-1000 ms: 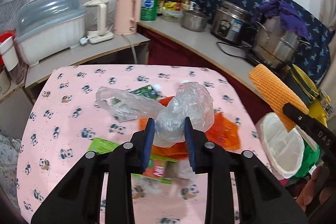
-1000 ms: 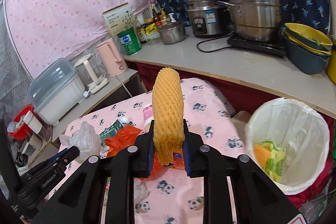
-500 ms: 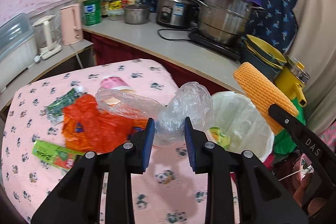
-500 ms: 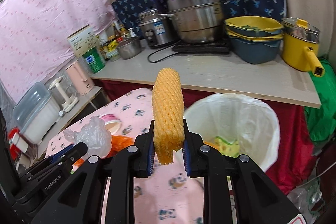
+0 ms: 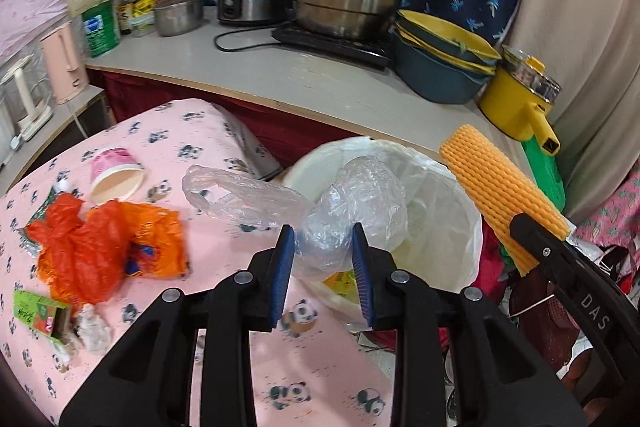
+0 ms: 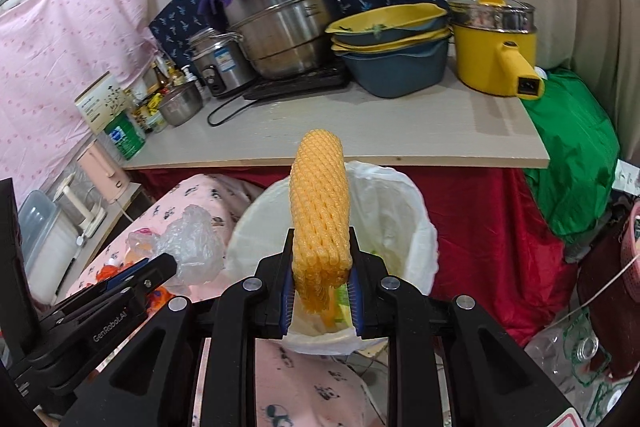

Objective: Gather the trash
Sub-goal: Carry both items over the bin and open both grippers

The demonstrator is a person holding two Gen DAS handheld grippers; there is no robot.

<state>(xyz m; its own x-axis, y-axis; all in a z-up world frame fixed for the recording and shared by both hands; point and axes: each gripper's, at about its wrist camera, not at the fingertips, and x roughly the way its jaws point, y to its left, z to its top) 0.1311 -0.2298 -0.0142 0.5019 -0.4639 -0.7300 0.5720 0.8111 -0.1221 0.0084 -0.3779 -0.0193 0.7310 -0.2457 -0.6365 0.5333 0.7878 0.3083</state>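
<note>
My left gripper [image 5: 324,263] is shut on a crumpled clear plastic bag [image 5: 352,207] and holds it over the near rim of the white-lined trash bin [image 5: 452,227]. My right gripper [image 6: 320,291] is shut on a yellow foam net sleeve [image 6: 320,211], upright above the same bin [image 6: 400,219]. The sleeve also shows at the right of the left wrist view [image 5: 500,195]. The clear bag shows in the right wrist view [image 6: 192,247]. Some green and yellow trash lies inside the bin.
On the pink panda tablecloth [image 5: 168,131] lie an orange plastic bag [image 5: 100,247], a pink paper cup [image 5: 114,173], a green carton [image 5: 36,311] and a white tissue [image 5: 94,327]. The counter [image 6: 360,135] behind holds pots, stacked bowls and a yellow pot [image 6: 492,47].
Both grippers have swung right, from over the table to over the trash bin, each still holding its item.
</note>
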